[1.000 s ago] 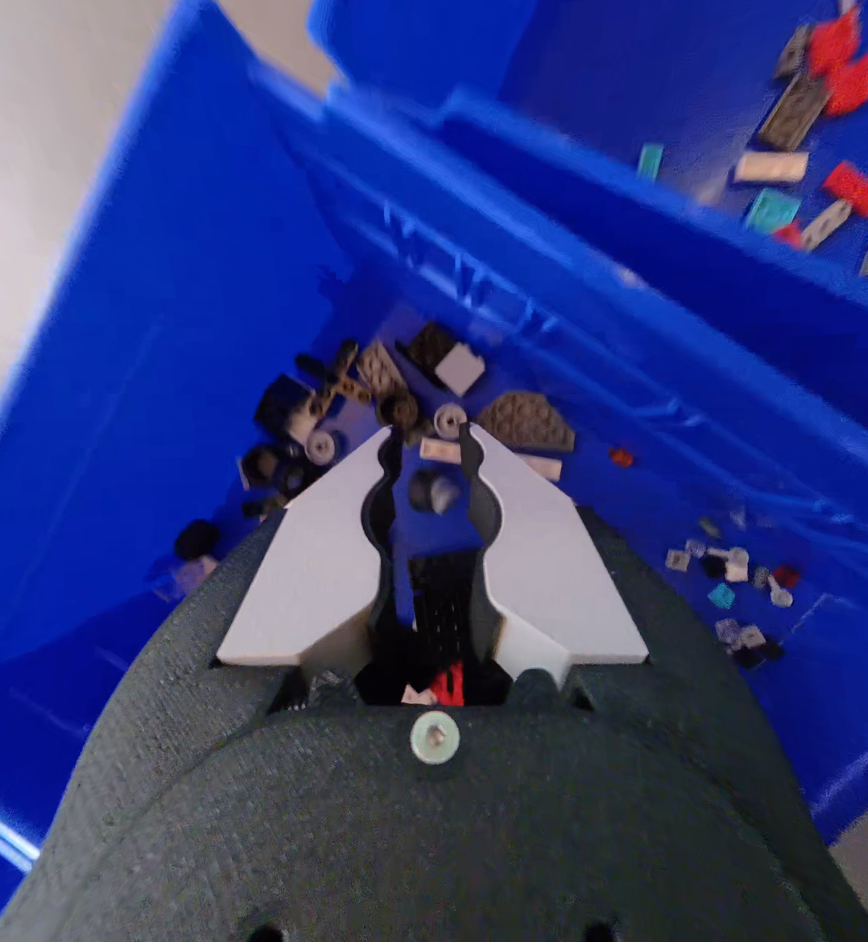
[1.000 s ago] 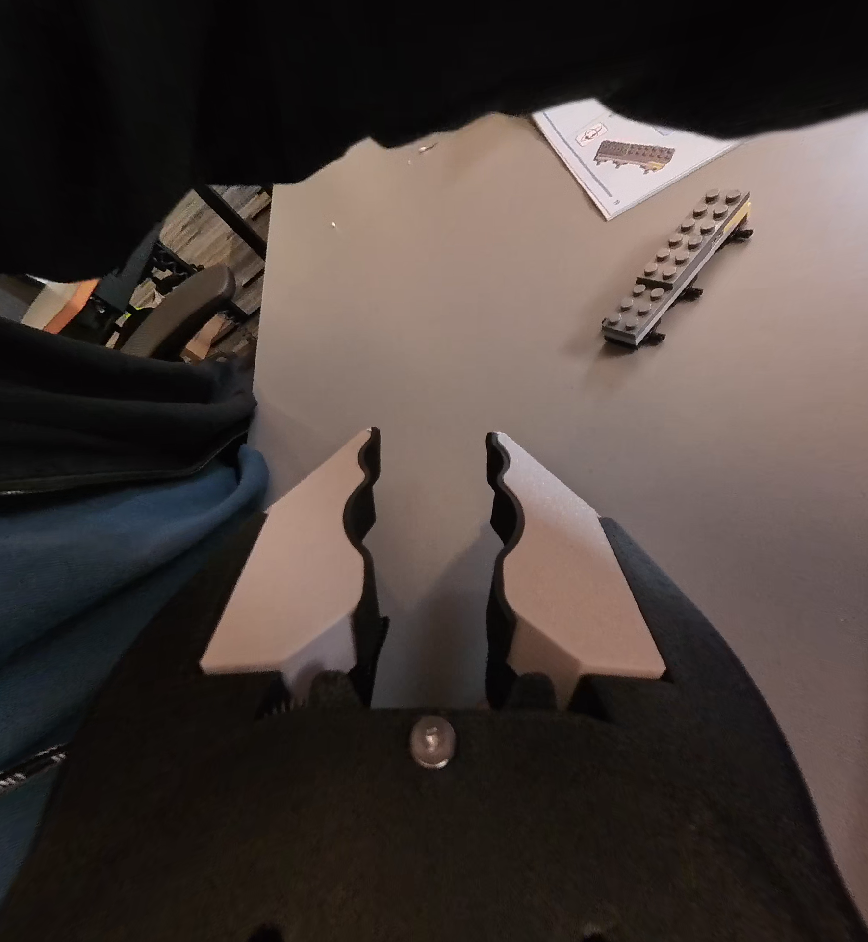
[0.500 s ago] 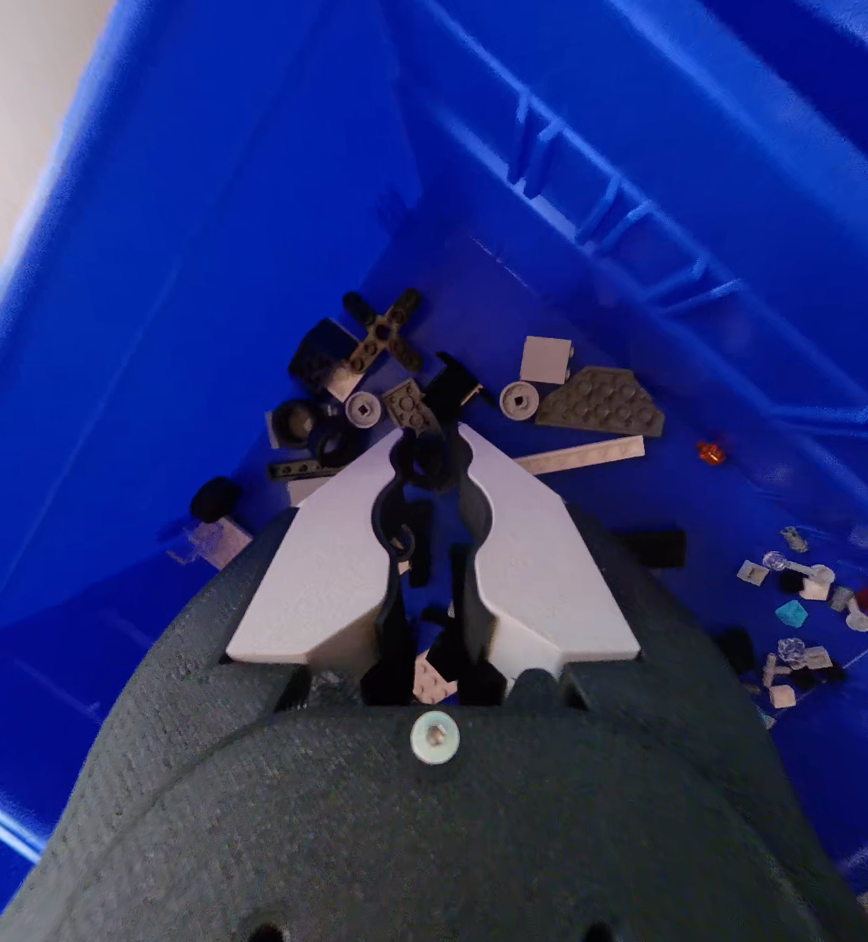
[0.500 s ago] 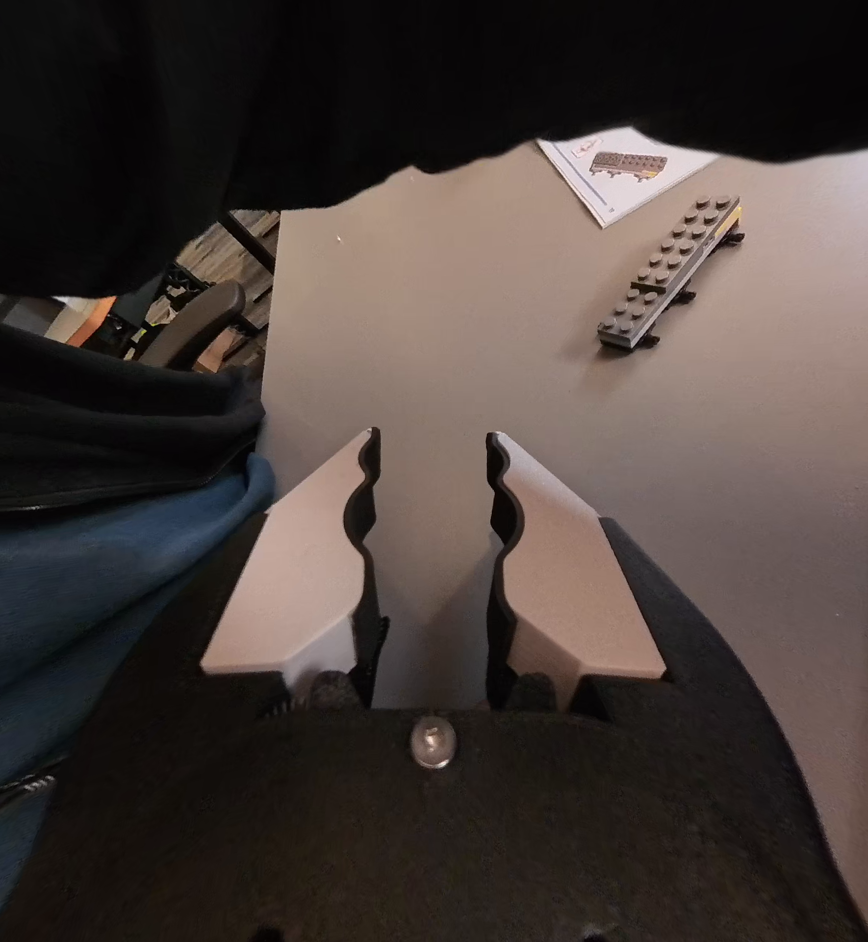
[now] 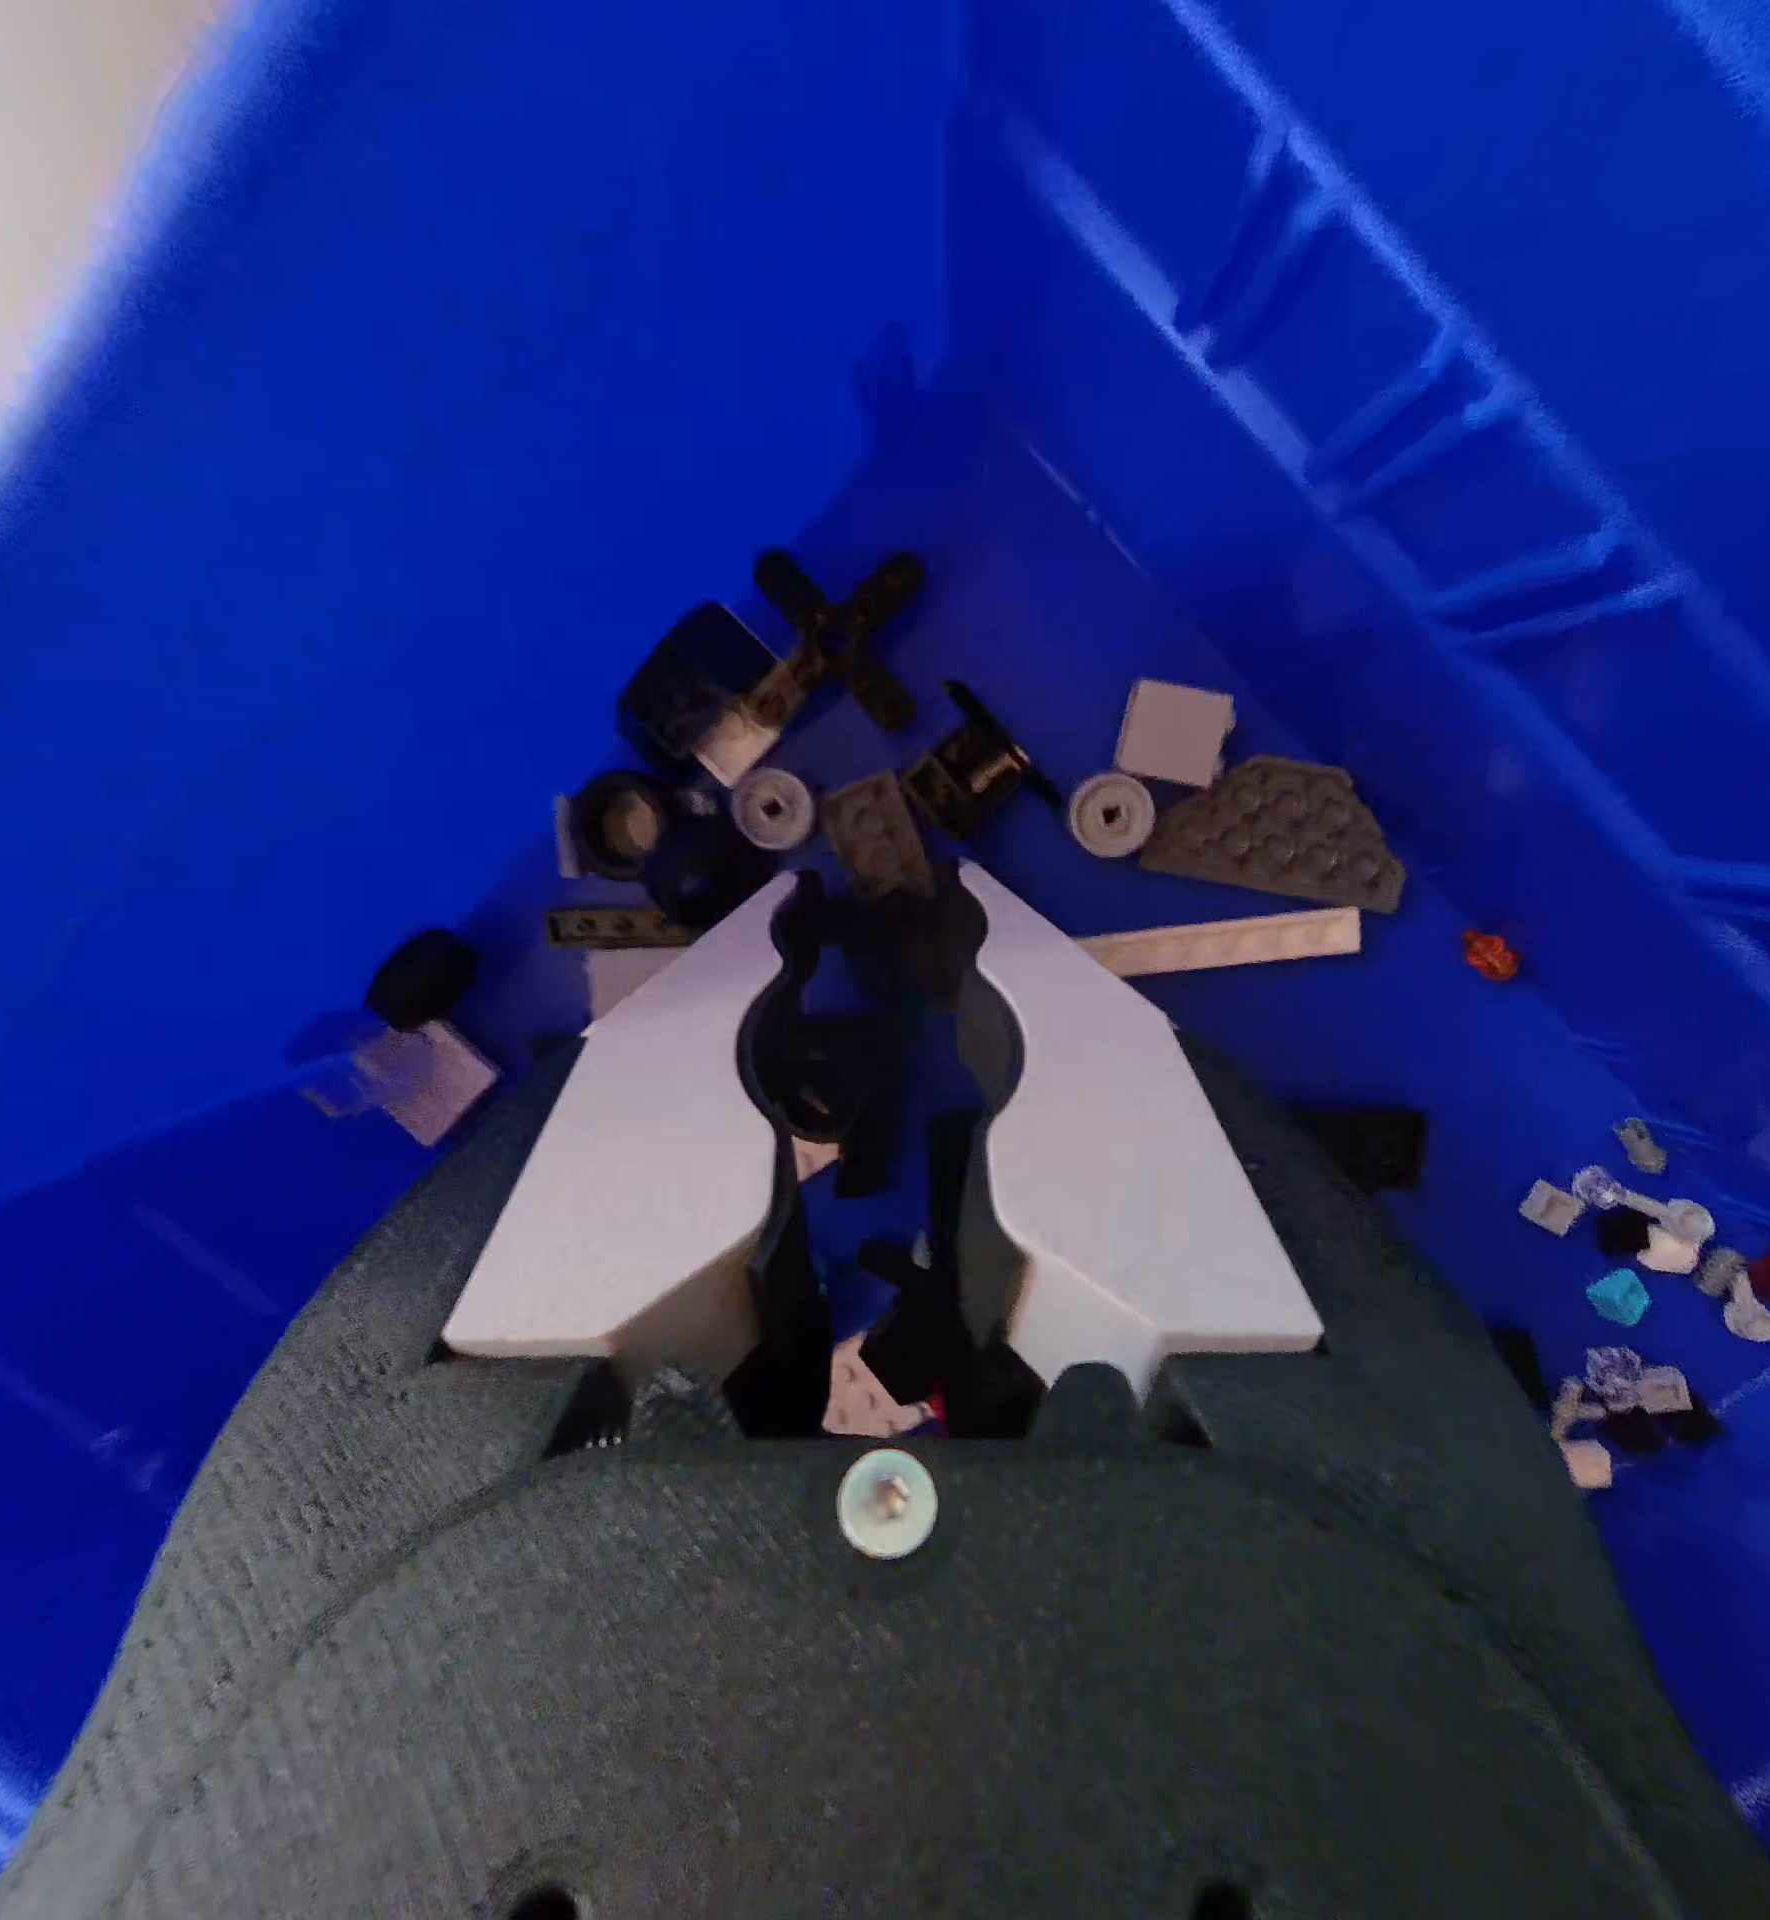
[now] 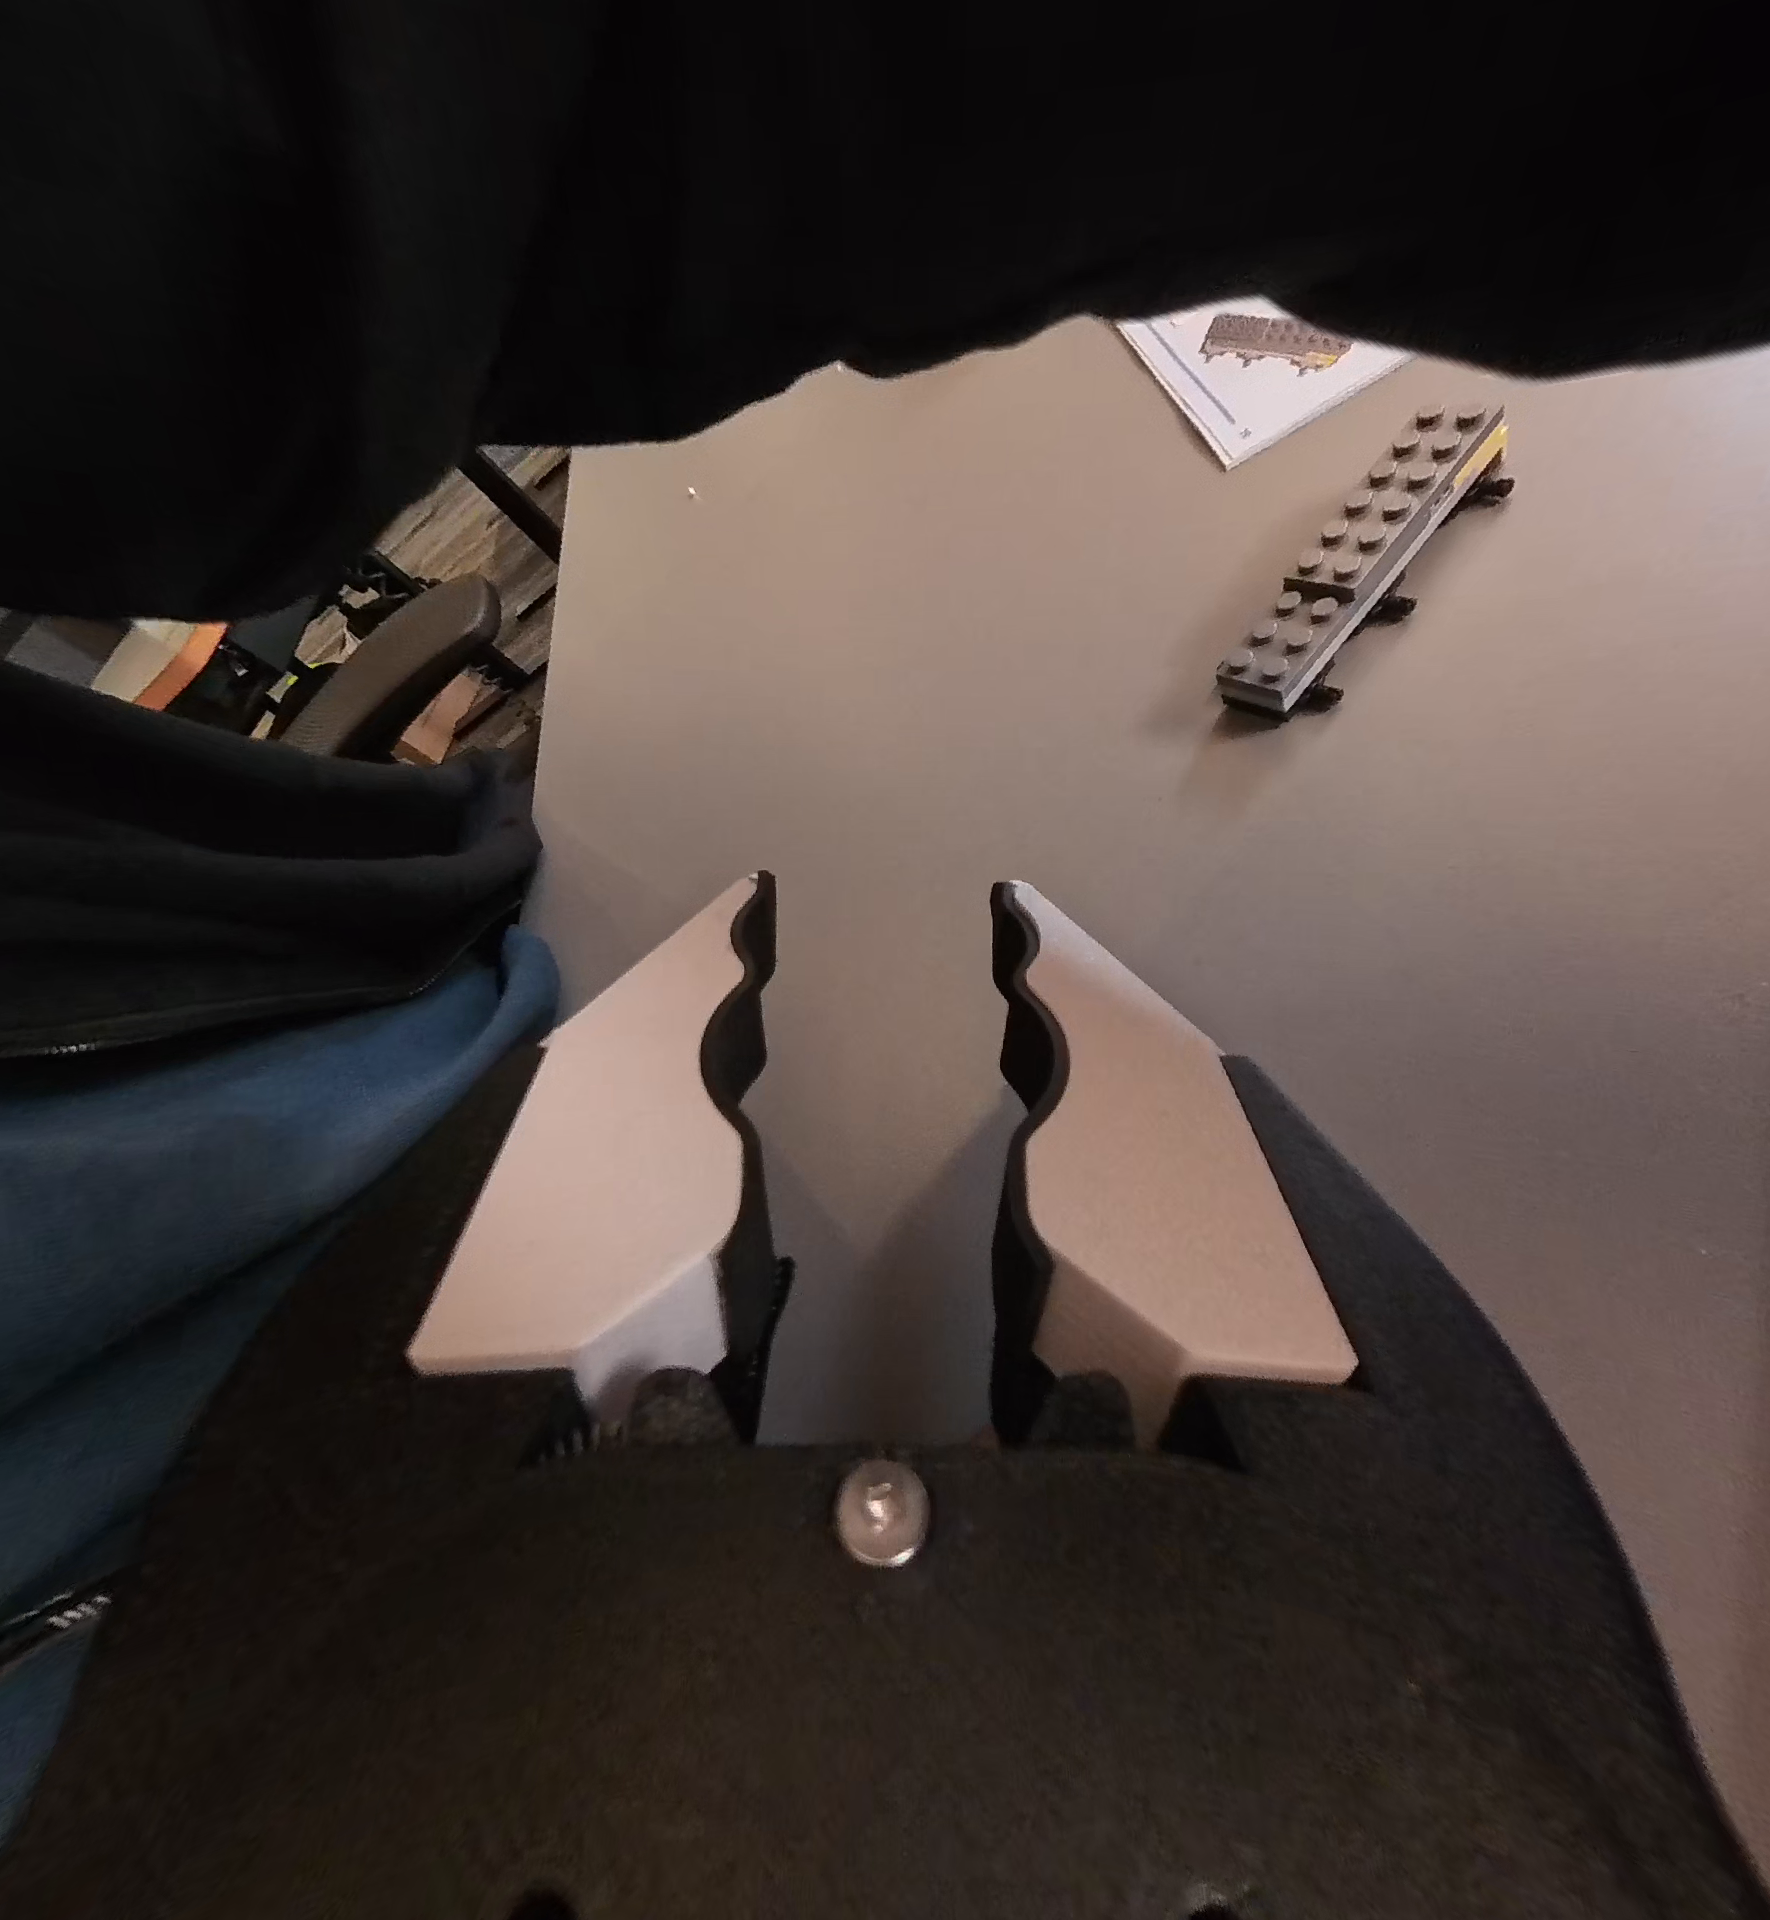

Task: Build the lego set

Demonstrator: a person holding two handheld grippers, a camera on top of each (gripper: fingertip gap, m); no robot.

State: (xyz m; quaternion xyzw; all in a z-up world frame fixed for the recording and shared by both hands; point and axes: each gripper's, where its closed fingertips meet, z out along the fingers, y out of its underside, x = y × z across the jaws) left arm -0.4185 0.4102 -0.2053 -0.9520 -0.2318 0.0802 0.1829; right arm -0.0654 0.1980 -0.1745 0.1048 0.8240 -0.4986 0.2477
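A: Where does the left wrist view look from?
B: From behind its hand-held gripper (image 5: 881, 904), down into the blue bin (image 5: 445, 520), close to the floor of it.
A: And the right wrist view?
B: Low over the worktop (image 6: 964, 675), facing along it toward the grey lego plate (image 6: 1364, 561), well apart. The two views share nothing.

Steep walls of the blue plastic bin (image 5: 445, 520) hem in the left claw (image 5: 879, 894), with loose grey and black bricks (image 5: 860, 790) crowding its tips. The grey bench (image 6: 964, 675) lies bare ahead of the right claw (image 6: 883, 894); a black sleeve (image 6: 652, 208) overhangs.
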